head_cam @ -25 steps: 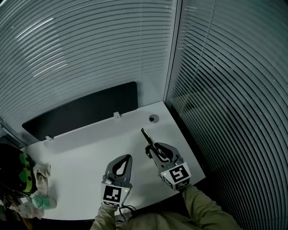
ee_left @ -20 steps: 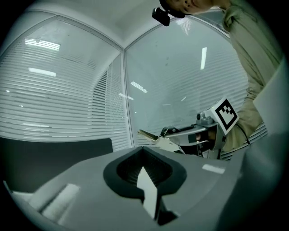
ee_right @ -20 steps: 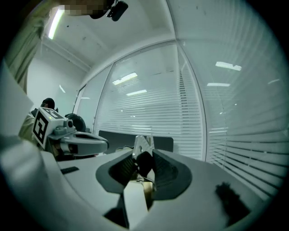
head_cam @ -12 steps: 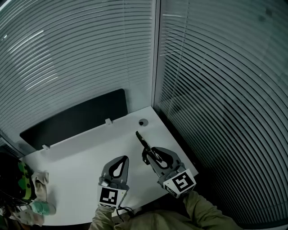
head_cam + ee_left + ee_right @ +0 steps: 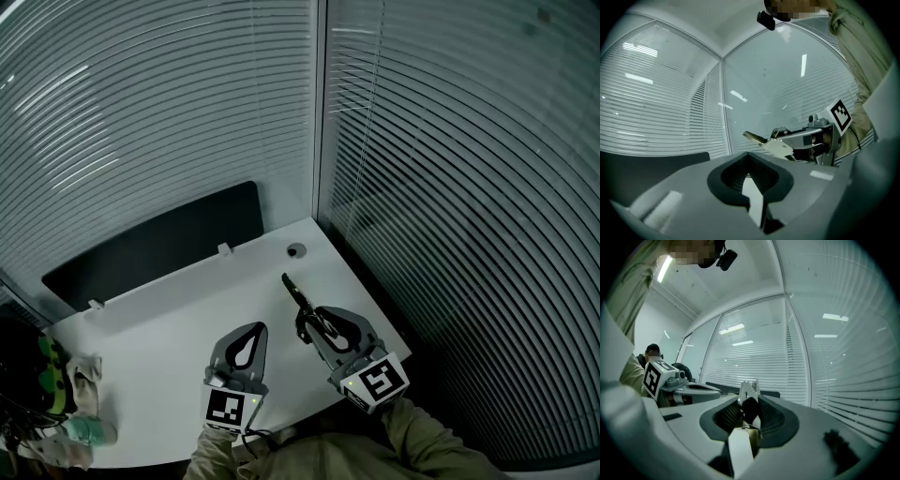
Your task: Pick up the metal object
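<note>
Right gripper (image 5: 310, 323), head view: clenched on the metal object (image 5: 293, 288), which pokes forward past the tips over the desk (image 5: 159, 328). Left gripper (image 5: 249, 332) sits alongside, closed and empty. Left gripper view: metal object (image 5: 757, 137) juts out, lifted. Right gripper view: pads pinch its dark base. I judge it light, stiff and slick, so hold near the base.

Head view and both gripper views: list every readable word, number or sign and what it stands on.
None: no words or numbers are readable anywhere.
On the left tool, the left cube: square black-and-white pattern, no letters.
On the right tool, the right cube: likewise a pattern only.
</note>
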`<state>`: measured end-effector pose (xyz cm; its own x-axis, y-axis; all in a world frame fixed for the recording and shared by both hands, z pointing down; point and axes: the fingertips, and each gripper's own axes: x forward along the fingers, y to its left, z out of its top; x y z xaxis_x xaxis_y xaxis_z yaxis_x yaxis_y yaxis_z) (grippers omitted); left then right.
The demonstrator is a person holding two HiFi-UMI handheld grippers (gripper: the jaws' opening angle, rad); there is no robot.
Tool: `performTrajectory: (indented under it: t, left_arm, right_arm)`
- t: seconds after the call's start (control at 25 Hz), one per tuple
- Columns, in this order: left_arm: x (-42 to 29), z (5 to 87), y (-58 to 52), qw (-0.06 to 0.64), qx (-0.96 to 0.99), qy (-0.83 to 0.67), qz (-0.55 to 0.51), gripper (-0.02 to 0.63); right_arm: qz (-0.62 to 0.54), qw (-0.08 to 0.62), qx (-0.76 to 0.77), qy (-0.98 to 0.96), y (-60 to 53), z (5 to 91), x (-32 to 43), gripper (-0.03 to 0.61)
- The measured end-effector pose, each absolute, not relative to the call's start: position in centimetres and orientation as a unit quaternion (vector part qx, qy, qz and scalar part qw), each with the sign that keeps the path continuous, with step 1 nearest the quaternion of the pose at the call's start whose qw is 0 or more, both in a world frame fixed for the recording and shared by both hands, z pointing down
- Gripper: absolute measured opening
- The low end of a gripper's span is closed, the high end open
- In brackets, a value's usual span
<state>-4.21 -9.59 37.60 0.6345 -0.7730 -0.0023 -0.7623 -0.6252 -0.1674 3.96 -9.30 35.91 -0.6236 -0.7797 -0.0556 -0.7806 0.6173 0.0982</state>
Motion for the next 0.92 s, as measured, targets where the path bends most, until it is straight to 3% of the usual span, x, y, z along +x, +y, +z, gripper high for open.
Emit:
performTrajectory:
  t: [0.92]
  left_arm:
    - [-4.64, 37.21, -9.41, 0.084, -0.901, 0.425, -0.031, 0.006]
  right_arm:
    - [0.063, -0.006, -0.430, 0.901, -9.13, 35.43, 3.19, 0.110]
